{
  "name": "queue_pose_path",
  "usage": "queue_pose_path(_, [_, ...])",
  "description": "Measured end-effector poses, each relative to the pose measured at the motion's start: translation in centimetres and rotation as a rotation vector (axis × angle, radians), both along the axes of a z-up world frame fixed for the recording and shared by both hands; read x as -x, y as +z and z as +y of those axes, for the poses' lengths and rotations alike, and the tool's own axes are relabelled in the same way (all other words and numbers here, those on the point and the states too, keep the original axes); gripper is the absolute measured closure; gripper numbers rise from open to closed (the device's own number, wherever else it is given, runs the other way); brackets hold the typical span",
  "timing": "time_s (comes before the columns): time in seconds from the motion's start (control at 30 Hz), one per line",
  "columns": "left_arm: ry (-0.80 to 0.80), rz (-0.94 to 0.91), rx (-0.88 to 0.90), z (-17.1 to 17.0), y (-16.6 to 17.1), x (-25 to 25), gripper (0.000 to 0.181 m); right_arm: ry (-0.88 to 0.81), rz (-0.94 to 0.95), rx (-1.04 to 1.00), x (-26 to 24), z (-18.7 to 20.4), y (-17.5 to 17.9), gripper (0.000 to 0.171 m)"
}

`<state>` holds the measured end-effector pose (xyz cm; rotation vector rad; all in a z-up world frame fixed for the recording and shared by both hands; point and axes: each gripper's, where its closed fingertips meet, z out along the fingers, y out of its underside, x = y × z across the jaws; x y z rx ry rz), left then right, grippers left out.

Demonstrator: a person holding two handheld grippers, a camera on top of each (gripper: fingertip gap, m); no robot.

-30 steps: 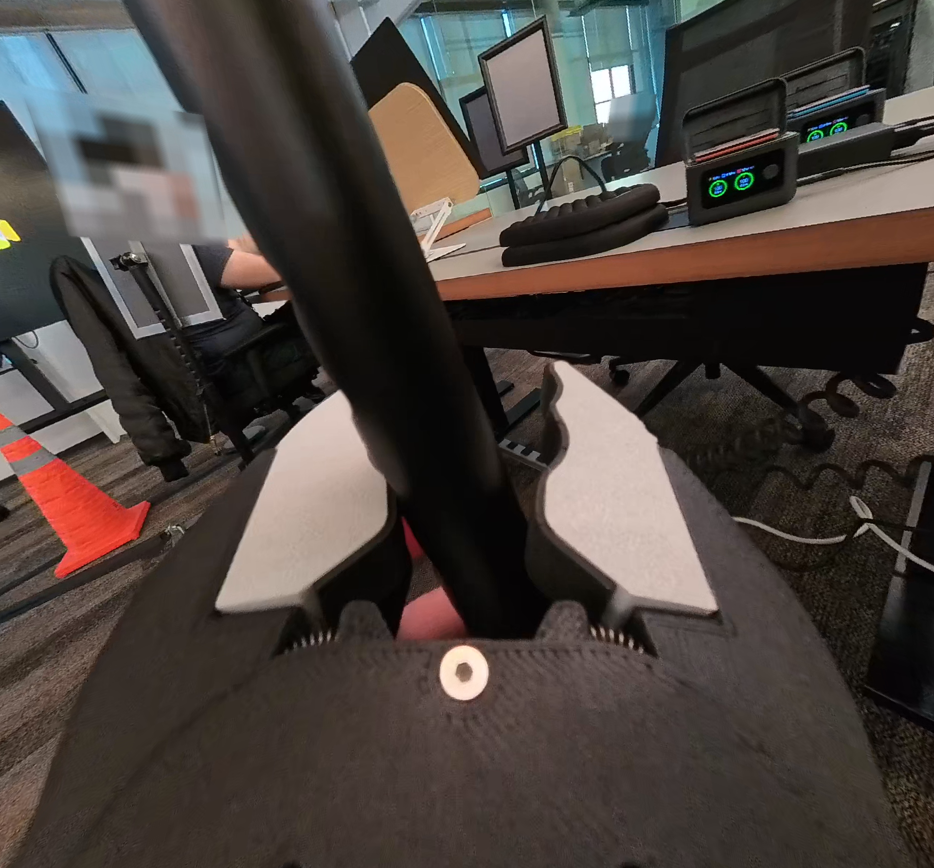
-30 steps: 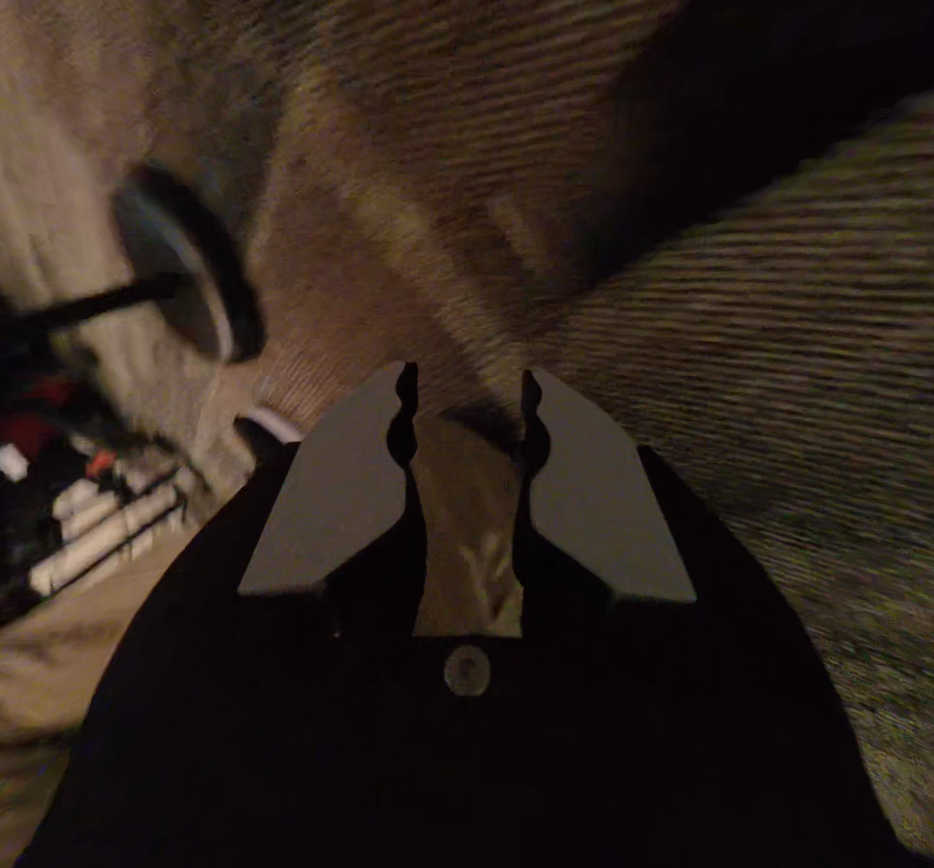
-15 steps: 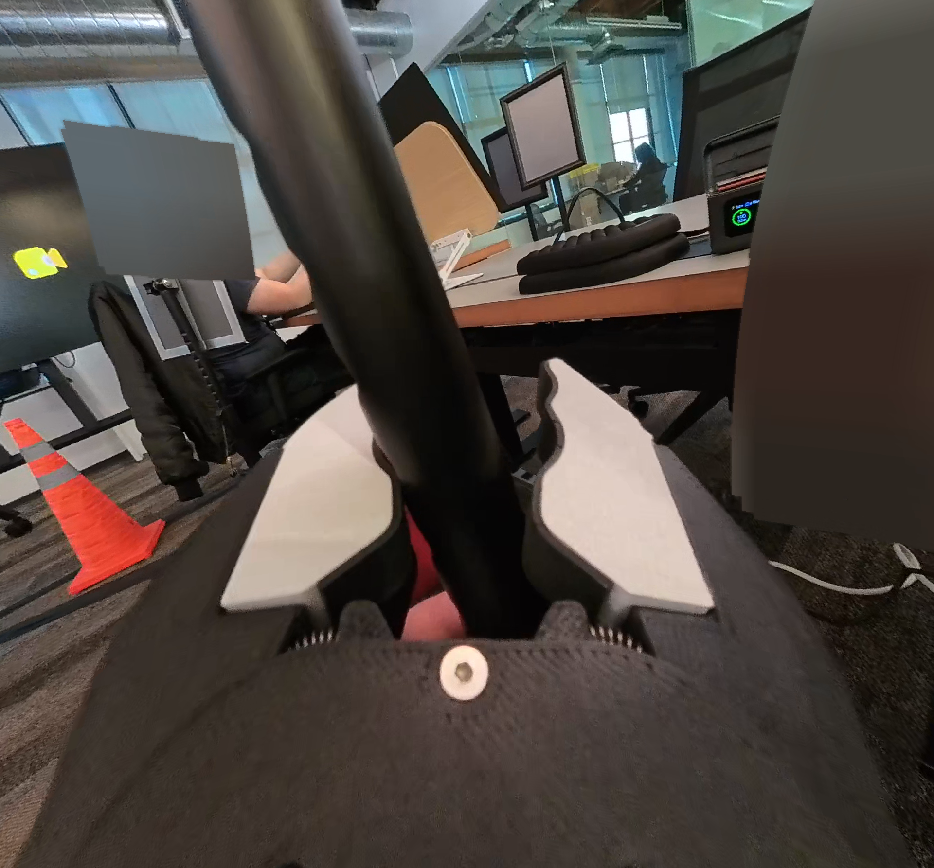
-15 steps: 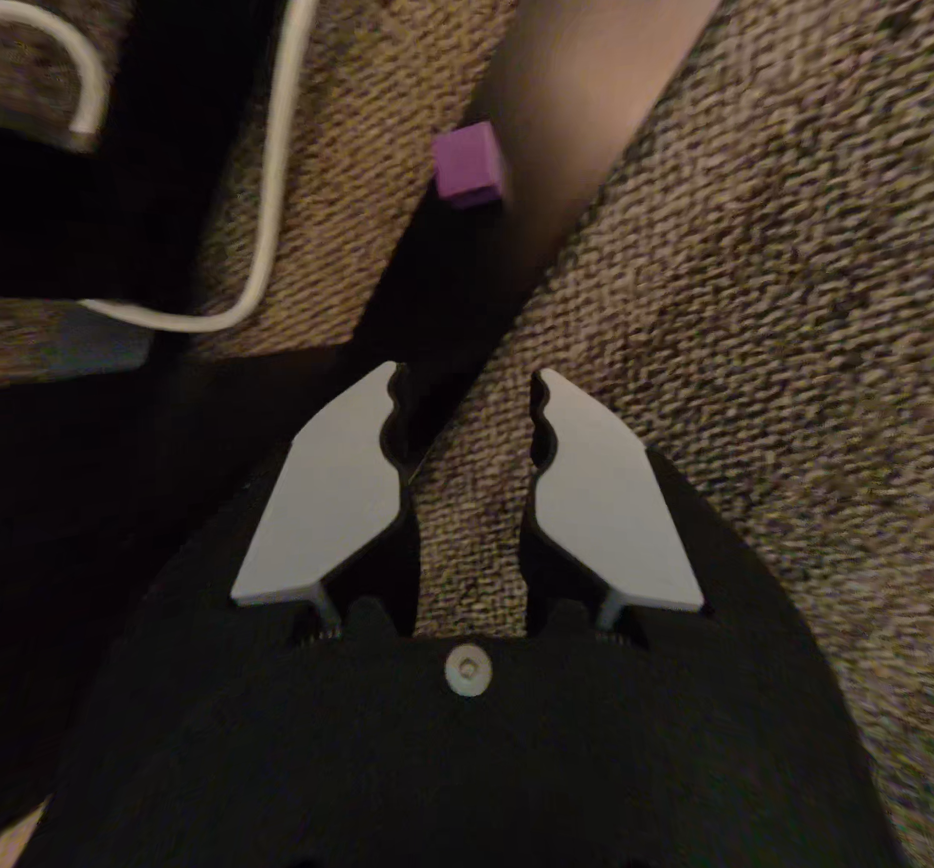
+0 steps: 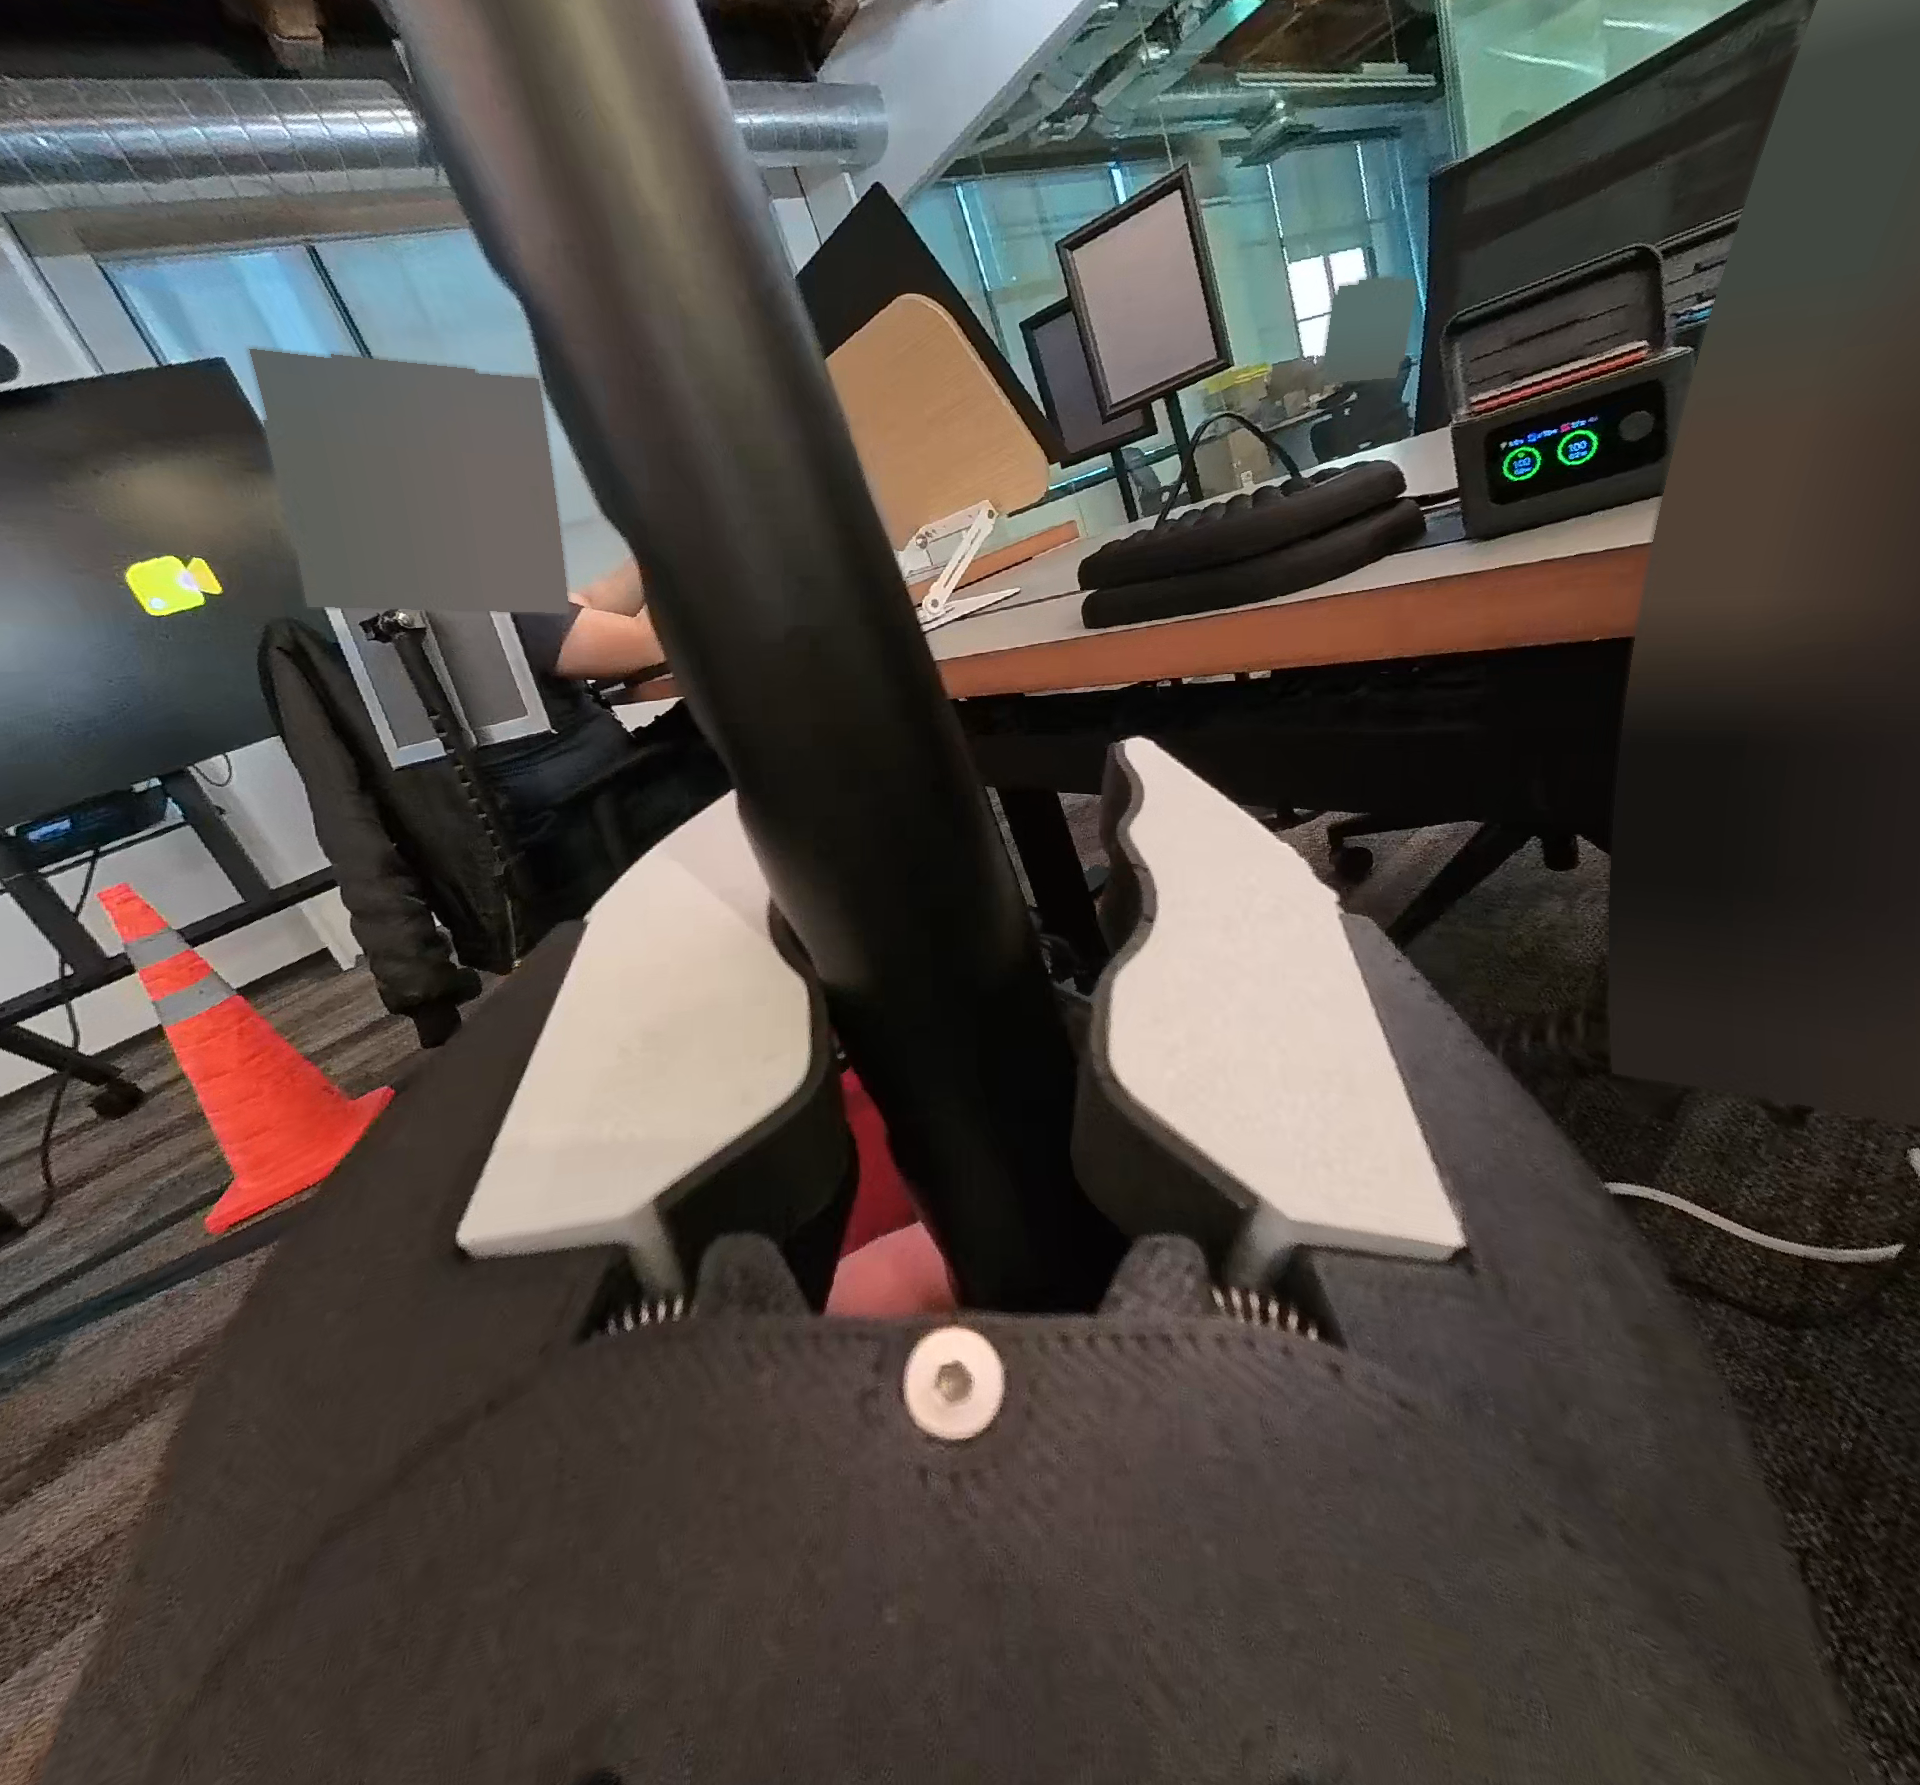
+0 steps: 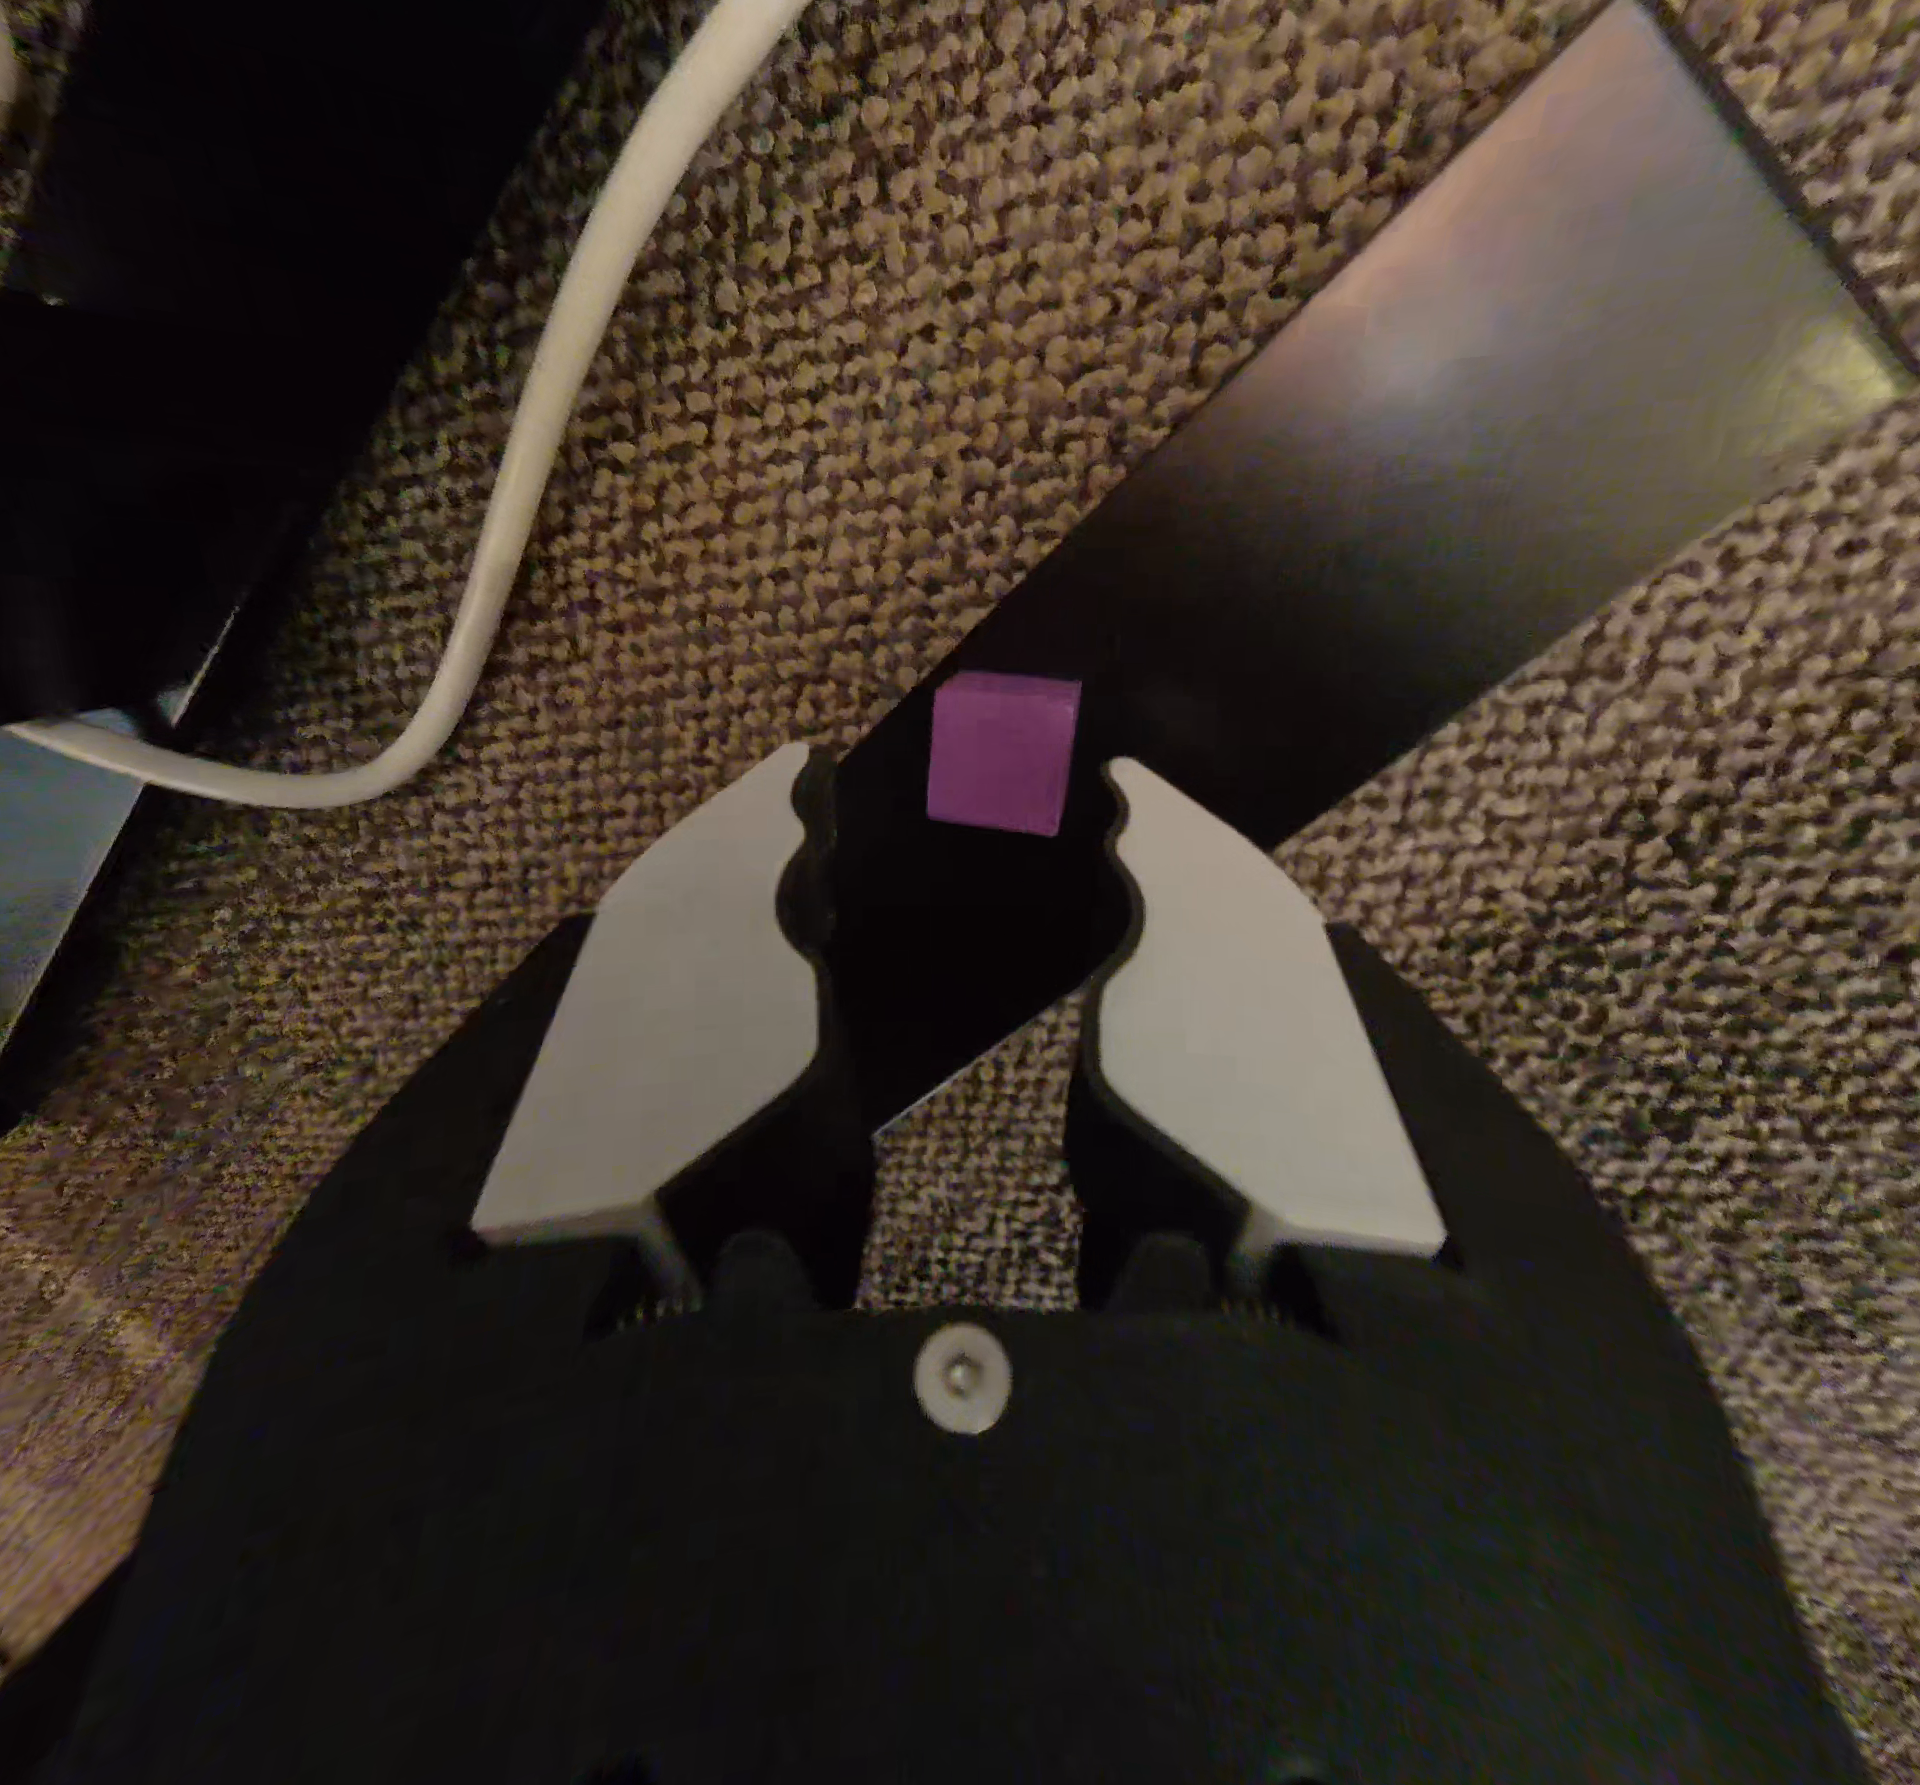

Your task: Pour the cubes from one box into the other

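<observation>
From the left wrist view, the left tool (image 5: 940,862) is clamped on the dark wall of a black box (image 5: 748,530), which rises slanting between its fingers; something pink shows low behind that wall. Beyond stand a table (image 5: 1299,623) and an orange cone (image 5: 244,1081).

From the right wrist view, the right tool (image 6: 956,790) hangs with fingers apart above the carpet (image 6: 935,281). A purple cube (image 6: 1000,753) sits on a dark flat strip (image 6: 1455,447), just ahead of the fingertips, untouched. A white cable (image 6: 582,364) curves nearby.

Probably an open office, desks (image 5: 1299,629), monitors (image 5: 1143,301), carpet (image 6: 935,281), exposed ducts (image 5: 208,125)
</observation>
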<state>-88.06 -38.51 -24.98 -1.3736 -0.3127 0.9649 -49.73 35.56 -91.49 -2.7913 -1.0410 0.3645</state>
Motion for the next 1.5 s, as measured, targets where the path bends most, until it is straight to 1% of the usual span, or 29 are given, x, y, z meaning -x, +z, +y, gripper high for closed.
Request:
queue_pose_path(0.03, [0.002, 0.000, -0.002, -0.1, 0.0, 0.1, 0.130, 0.010, -0.040, 0.010, -0.3, 0.0, -0.5, 0.139])
queue_pose_path(0.07, [0.007, 0.002, -0.006, -0.3, 0.0, 0.1, 0.130, 0.017, -0.071, 0.021, -0.6, 0.0, -1.0, 0.140])
queue_pose_path(0.13, [0.007, 0.003, -0.015, -0.9, 0.0, 0.2, 0.130, 0.032, -0.063, 0.028, -0.2, 0.1, -1.4, 0.144])
queue_pose_path(0.2, [0.009, 0.008, -0.023, -1.3, 0.1, 0.1, 0.131, 0.046, -0.098, 0.024, -0.5, 0.3, -1.9, 0.147])
queue_pose_path(0.33, [0.005, 0.019, -0.021, -1.1, 0.1, -0.3, 0.131, 0.029, -0.102, 0.045, -0.3, 0.6, -2.2, 0.147])
queue_pose_path(0.4, [0.005, 0.031, -0.027, -1.0, 0.2, -0.3, 0.131, 0.026, -0.135, 0.028, -1.0, 0.5, -2.0, 0.147])
queue_pose_path(0.5, [0.010, 0.033, -0.031, -1.0, 0.2, 0.1, 0.132, -0.062, -0.099, -0.011, -2.8, 0.1, -1.0, 0.147])
queue_pose_path(0.53, [0.009, 0.032, -0.031, -0.9, 0.2, 0.2, 0.132, -0.098, -0.084, -0.021, -3.8, -0.3, -0.6, 0.152])
queue_pose_path(0.57, [0.008, 0.031, -0.030, -0.9, 0.2, 0.4, 0.132, -0.136, -0.074, -0.024, -5.0, -1.0, -0.1, 0.147])
queue_pose_path(0.6, [0.009, 0.030, -0.030, -0.8, 0.2, 0.5, 0.132, -0.176, -0.053, -0.018, -6.1, -2.1, 0.4, 0.148])
queue_pose_path(0.67, [0.012, 0.031, -0.029, -0.7, 0.2, 0.7, 0.132, -0.243, -0.029, 0.015, -8.8, -5.6, 1.2, 0.148])
queue_pose_path(0.7, [0.013, 0.034, -0.031, -0.8, 0.3, 0.6, 0.132, -0.261, -0.031, 0.035, -10.1, -8.1, 1.3, 0.148])
queue_pose_path(0.77, [0.019, 0.044, -0.037, -0.7, 0.3, 0.7, 0.132, -0.275, -0.032, 0.061, -12.1, -13.7, 1.6, 0.148])
queue_pose_path(0.83, [0.027, 0.036, -0.029, -0.4, 0.3, 1.4, 0.133, -0.272, -0.033, 0.135, -12.9, -20.3, 1.5, 0.147])
queue_pose_path(0.9, [0.035, 0.024, -0.025, -0.4, 0.3, 2.0, 0.132, -0.179, -0.084, 0.202, -12.9, -27.1, 1.7, 0.147])
queue_pose_path(0.97, [0.039, 0.015, -0.022, -0.5, 0.2, 2.4, 0.132, -0.098, -0.083, 0.277, -11.5, -33.1, 2.8, 0.147])
queue_pose_path(1.03, [0.040, 0.010, -0.019, -0.5, 0.2, 2.6, 0.132, 0.148, -0.114, 0.290, -8.3, -38.5, 4.6, 0.147])
queue_pose_path(1.13, [0.046, 0.003, -0.013, -0.6, 0.2, 2.8, 0.131, 0.555, -0.058, 0.266, 0.2, -46.9, 10.0, 0.147])
queue_pose_path(1.2, [0.046, 0.001, -0.012, -0.6, 0.2, 2.9, 0.131, 0.775, 0.030, 0.237, 6.3, -52.9, 15.8, 0.147])
queue_pose_path(1.23, [0.050, 0.000, -0.011, -0.6, 0.1, 2.9, 0.131, 0.861, 0.101, 0.223, 9.4, -56.0, 19.8, 0.147])
queue_pose_path(1.3, [0.062, -0.002, -0.003, -0.5, 0.1, 3.1, 0.130, 1.016, 0.247, 0.206, 14.1, -62.3, 29.3, 0.147])
queue_pose_path(1.37, [0.071, -0.006, 0.005, -0.4, 0.1, 3.3, 0.130, 1.136, 0.419, 0.226, 16.5, -67.9, 40.4, 0.147])
queue_pose_path(1.4, [0.078, -0.008, 0.009, -0.3, 0.0, 3.5, 0.130, 1.193, 0.492, 0.225, 16.7, -69.9, 45.7, 0.147])
queue_pose_path(1.43, [0.084, -0.008, 0.010, -0.3, 0.0, 3.6, 0.130, 1.241, 0.568, 0.213, 16.6, -71.0, 50.8, 0.147])
queue_pose_path(1.47, [0.087, -0.007, 0.010, -0.3, 0.0, 3.7, 0.130, 1.263, 0.639, 0.197, 16.3, -71.2, 55.5, 0.147])
queue_pose_path(1.5, [0.090, -0.005, 0.009, -0.3, 0.1, 3.7, 0.130, 1.258, 0.684, 0.165, 15.8, -70.4, 59.5, 0.147])
